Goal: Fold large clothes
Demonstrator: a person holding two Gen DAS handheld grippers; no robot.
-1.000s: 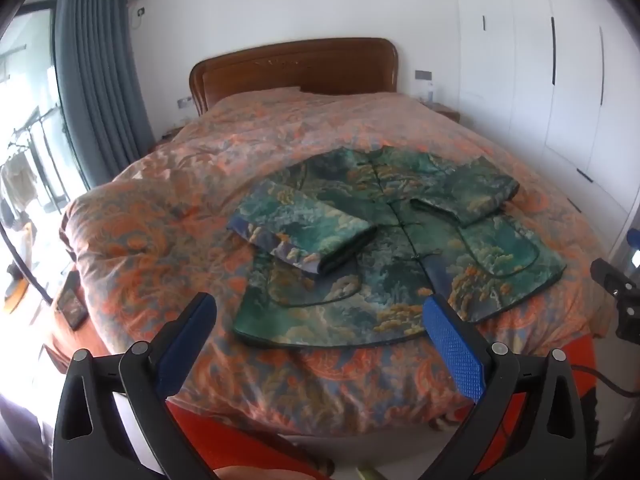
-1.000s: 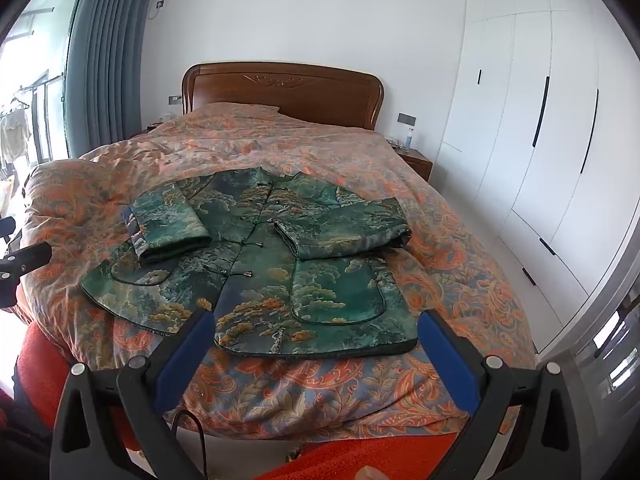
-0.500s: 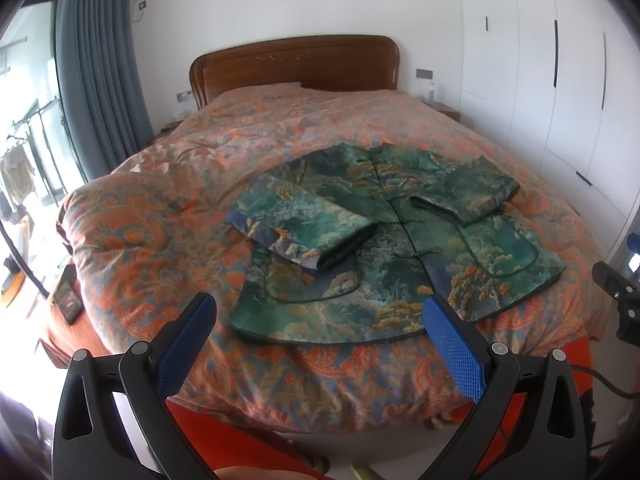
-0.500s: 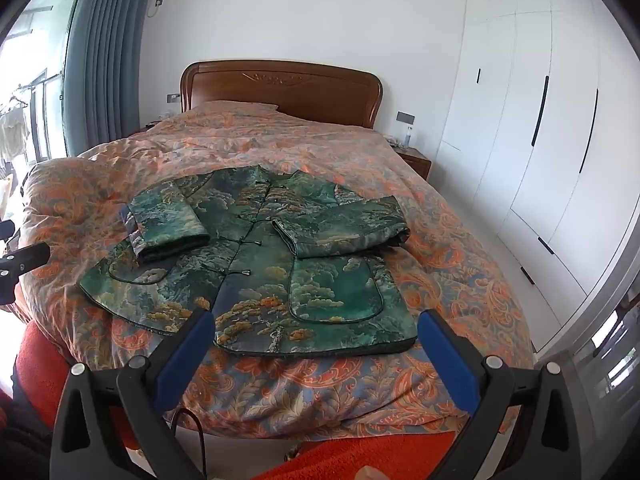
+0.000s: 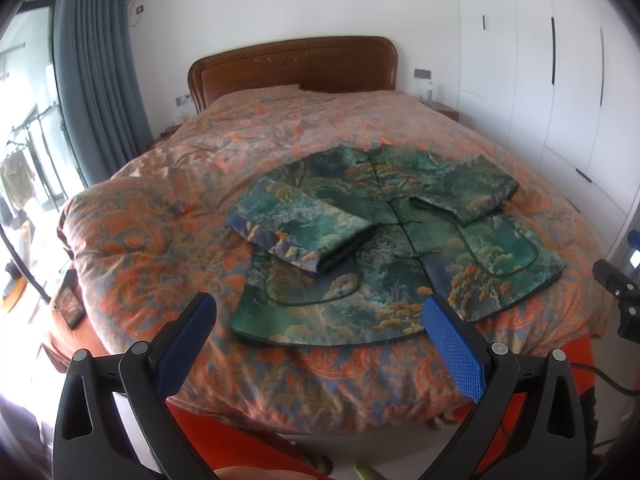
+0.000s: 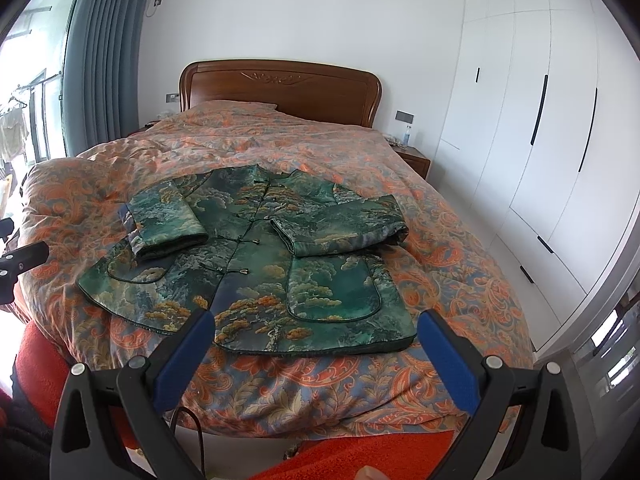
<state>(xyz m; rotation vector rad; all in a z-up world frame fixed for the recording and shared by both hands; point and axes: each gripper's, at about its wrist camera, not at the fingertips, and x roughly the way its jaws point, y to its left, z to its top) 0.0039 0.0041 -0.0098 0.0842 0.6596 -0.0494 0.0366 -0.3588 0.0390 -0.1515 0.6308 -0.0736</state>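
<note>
A green patterned jacket [image 5: 384, 280] lies flat, front up, on the bed [image 5: 160, 216], with both sleeves folded in across its chest. It also shows in the right wrist view [image 6: 256, 276]. My left gripper [image 5: 318, 312] is open and empty, held back from the foot of the bed in front of the jacket's hem. My right gripper [image 6: 314, 330] is open and empty, also short of the hem. Neither touches the cloth.
The bed has an orange floral quilt [image 6: 280, 384] and a wooden headboard [image 6: 280, 88]. White wardrobes [image 6: 532, 128] stand on the right, a grey curtain [image 6: 104, 60] and window on the left. A nightstand [image 6: 412, 160] stands right of the headboard. Red cloth [image 6: 40, 364] hangs below the bed's foot.
Both grippers have stayed open. The views have shifted only slightly; the jacket has not moved.
</note>
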